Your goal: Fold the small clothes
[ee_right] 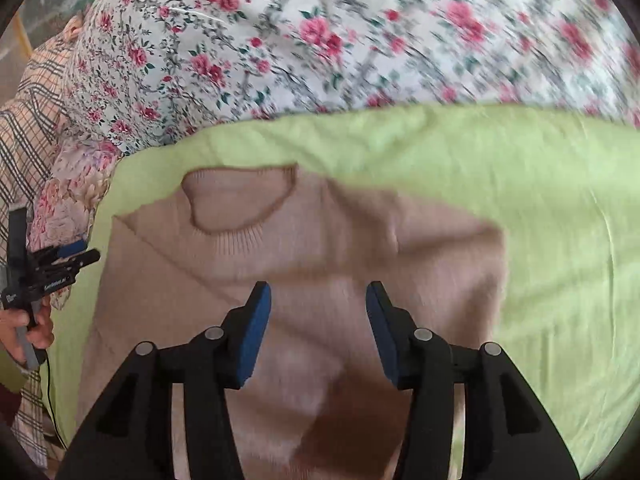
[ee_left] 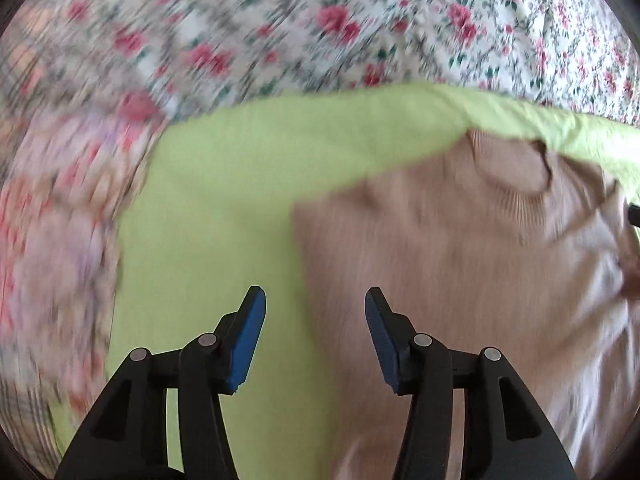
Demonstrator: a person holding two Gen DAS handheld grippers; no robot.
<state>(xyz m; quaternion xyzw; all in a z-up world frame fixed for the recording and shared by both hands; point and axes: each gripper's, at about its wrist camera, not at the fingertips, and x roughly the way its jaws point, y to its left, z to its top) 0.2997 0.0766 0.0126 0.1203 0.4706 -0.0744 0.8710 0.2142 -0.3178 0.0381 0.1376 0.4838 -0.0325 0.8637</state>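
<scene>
A beige ribbed knit sweater point(ee_right: 320, 248) lies flat on a light green cloth point(ee_right: 560, 208), its round neck opening point(ee_right: 240, 196) at the far side. My right gripper point(ee_right: 319, 300) is open and empty above the sweater's chest. My left gripper point(ee_left: 316, 304) is open and empty over the sweater's point(ee_left: 460, 260) left edge, where it meets the green cloth point(ee_left: 224, 208). The left gripper also shows in the right wrist view point(ee_right: 76, 254), held by a hand at the far left.
A floral bedsheet point(ee_right: 320, 40) covers the surface beyond the green cloth and also shows in the left wrist view point(ee_left: 360, 20). A plaid fabric point(ee_right: 24, 136) and a pink floral piece point(ee_right: 68, 200) lie at the left.
</scene>
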